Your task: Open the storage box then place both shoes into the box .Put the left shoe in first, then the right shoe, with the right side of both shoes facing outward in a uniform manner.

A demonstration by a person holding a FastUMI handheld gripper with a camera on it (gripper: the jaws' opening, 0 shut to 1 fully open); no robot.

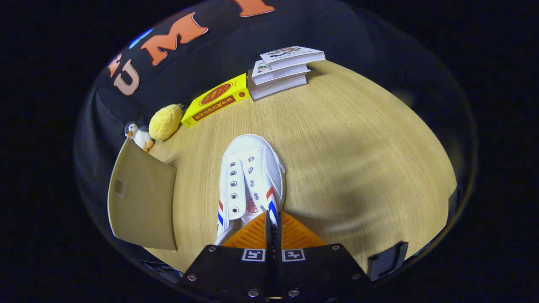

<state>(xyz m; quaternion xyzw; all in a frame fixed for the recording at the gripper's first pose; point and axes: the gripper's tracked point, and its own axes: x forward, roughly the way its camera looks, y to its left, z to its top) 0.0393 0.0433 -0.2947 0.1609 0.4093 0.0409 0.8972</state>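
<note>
Fingers clamped on the white shoe's collar, shoe held over the worktop.

Your gripper [273,219] had its fingers pressed nearly together w/ a white canvas lace-less sneaker with red and blue side stripes [251,176] pinched between them at the heel opening; its toe pointed away from you, toward the books. It sat above the pale wood-grain worktop [358,147]. Left of the shoe was the tan cardboard flap of the storage box [141,200], tilted open; rest of box too cut off to tell. Beyond the flap: small white plush duck [139,134] touching a yellow lemon-shaped plush [165,122]. Further back, a yellow book with a red emblem [215,100] lay just beside a stack of three white paperback books [282,69].
</note>
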